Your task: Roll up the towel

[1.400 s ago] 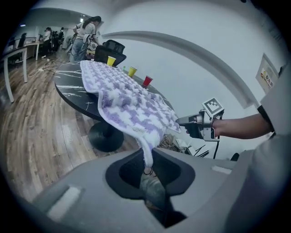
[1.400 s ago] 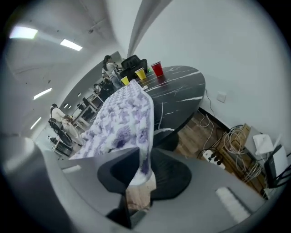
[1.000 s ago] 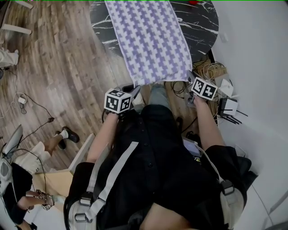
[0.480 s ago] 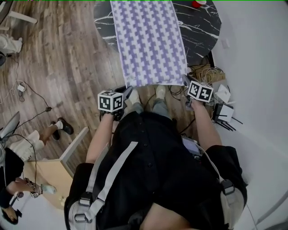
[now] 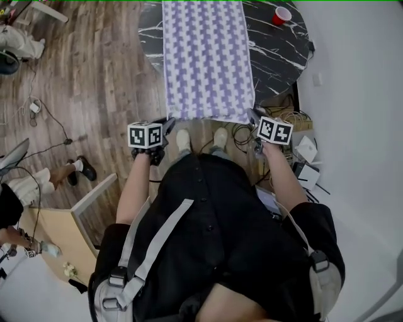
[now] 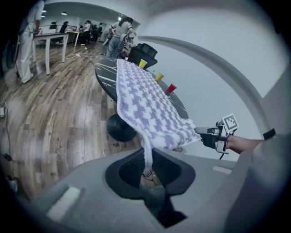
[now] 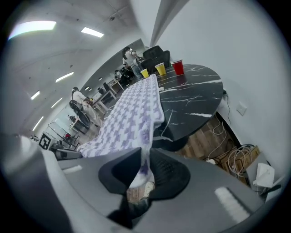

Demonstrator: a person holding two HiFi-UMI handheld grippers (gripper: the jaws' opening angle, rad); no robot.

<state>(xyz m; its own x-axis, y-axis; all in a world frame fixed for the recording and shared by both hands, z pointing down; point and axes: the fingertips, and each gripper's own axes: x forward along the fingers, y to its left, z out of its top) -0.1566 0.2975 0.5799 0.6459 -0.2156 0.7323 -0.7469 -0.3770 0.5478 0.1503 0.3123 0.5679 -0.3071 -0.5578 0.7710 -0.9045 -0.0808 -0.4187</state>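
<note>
— Judging by how it drapes, what is this towel [image 5: 208, 60] like to handle?

— Soft and light, I'd say. It is a purple and white checked cloth lying lengthwise along the black marble table [image 5: 280, 53]. Its near end comes off the table edge toward the person and sags a little between the 2 held corners. There is no stiffness in it, so it probably bends wherever it is led.

— Slippery?

— Probably not. The weave looks nubby, so each layer should catch on the next instead of sliding. It isn't fragile either. The real risk is a crooked roll if 1 side gets ahead of the other.

— Where is it held?

— By the 2 near corners. The left gripper [image 5: 166, 123] has its jaws pressed onto the near left corner, and its own view shows a thin strip of cloth running down between the pads. The right gripper [image 5: 253, 115] pinches the near right corner the same way, with a fold of cloth caught between its pads.

— Is that the right place?

— For starting a roll, yes. Holding both ends of the short edge keeps that edge straight and taut, so it can be turned over onto the cloth that lies on the table. A grip at the middle would let the corners flop.

— Anything nearby to mind?

— A red cup [image 5: 281, 15] stands on the table, well apart from the towel. Cables [image 5: 296, 119] lie on the wooden floor [image 5: 94, 75] below the right gripper.
</note>
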